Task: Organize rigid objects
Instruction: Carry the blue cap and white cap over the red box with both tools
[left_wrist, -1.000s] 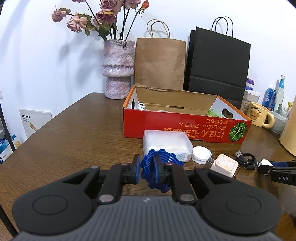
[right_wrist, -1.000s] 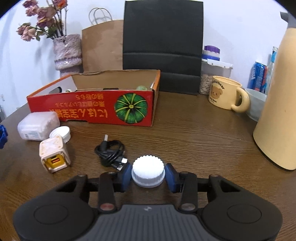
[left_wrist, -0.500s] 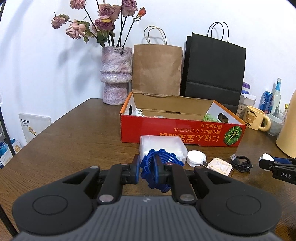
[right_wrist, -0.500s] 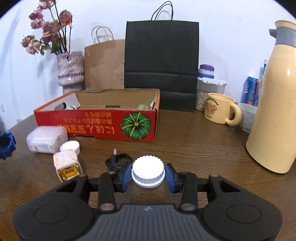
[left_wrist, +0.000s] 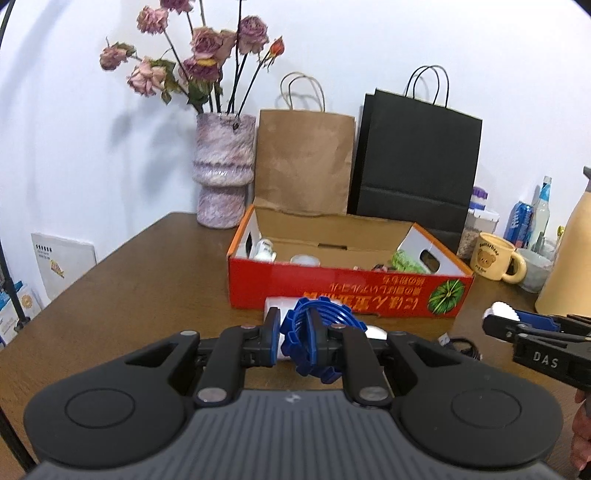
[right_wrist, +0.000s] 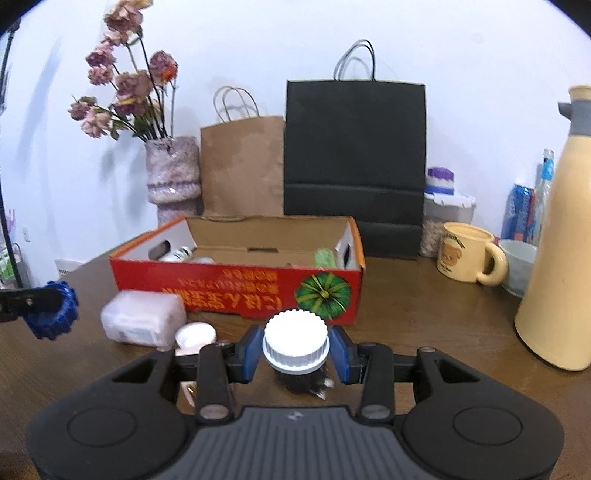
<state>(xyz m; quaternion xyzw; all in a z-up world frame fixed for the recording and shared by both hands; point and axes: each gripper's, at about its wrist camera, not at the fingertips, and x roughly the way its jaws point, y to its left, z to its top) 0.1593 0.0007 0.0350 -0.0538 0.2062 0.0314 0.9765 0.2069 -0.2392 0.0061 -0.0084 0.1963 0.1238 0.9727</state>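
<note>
Left gripper (left_wrist: 291, 338) clamps blue gear (left_wrist: 317, 339); right gripper (right_wrist: 295, 349) (marked "DAS") clamps white cap (right_wrist: 295, 341).

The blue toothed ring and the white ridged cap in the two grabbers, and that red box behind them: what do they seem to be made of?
Blue toothed ring: probably hard plastic, matte, with crisp moulded teeth and ribs.
White ridged cap: likely plastic, smooth, faintly glossy, with fine moulded ridges around the rim.
Red box: cardboard, glossy printed outside, raw brown inside with creased flaps.
</note>
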